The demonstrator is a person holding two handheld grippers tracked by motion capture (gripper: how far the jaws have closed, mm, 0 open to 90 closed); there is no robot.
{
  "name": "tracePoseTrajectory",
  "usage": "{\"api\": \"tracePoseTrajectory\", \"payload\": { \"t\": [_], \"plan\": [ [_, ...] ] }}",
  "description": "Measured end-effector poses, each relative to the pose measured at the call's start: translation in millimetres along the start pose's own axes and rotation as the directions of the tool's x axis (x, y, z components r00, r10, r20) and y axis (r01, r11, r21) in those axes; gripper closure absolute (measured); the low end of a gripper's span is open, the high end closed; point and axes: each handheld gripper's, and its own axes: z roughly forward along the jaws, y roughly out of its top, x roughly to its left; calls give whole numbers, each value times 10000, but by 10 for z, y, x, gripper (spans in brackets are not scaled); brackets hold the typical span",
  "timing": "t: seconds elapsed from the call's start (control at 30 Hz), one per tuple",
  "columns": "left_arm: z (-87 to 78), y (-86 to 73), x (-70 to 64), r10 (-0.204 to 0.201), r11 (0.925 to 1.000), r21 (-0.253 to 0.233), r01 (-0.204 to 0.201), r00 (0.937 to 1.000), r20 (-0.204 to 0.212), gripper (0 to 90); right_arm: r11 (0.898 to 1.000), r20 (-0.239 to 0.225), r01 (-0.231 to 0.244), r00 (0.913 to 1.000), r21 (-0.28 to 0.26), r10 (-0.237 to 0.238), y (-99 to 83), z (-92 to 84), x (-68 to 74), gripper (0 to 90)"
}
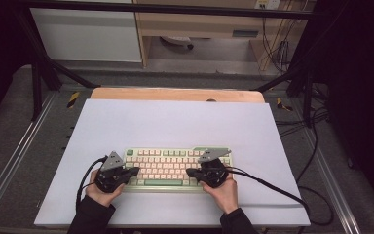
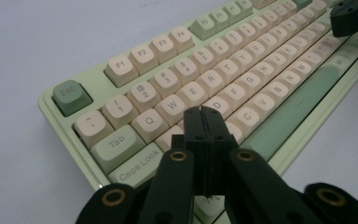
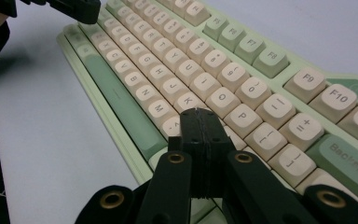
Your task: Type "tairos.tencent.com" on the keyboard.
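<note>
Pale green with cream keycaps, the keyboard [image 1: 177, 168] lies on the white sheet [image 1: 175, 122] covering the table, near the person's edge. The left gripper [image 2: 204, 112] hovers over its left end near the A key, jaws pressed together on nothing. The right gripper [image 3: 199, 114] hangs over the right-hand letter keys, jaws likewise pressed together and empty.

You have a pale green keyboard [image 1: 177, 168] with cream and sage-green keys, 2 black grippers, and a white table cover [image 1: 175, 122].
</note>
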Motion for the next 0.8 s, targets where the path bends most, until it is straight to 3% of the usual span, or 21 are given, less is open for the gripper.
{"api": "tracePoseTrajectory", "payload": {
  "t": [0.8],
  "plan": [
    [2, -17, 9, 43, 10000, -12, -43, 10000, 17, 900, 9996, -167, 14, 9999, 276, -10, -64, 127, 4, 900]
  ]
}}
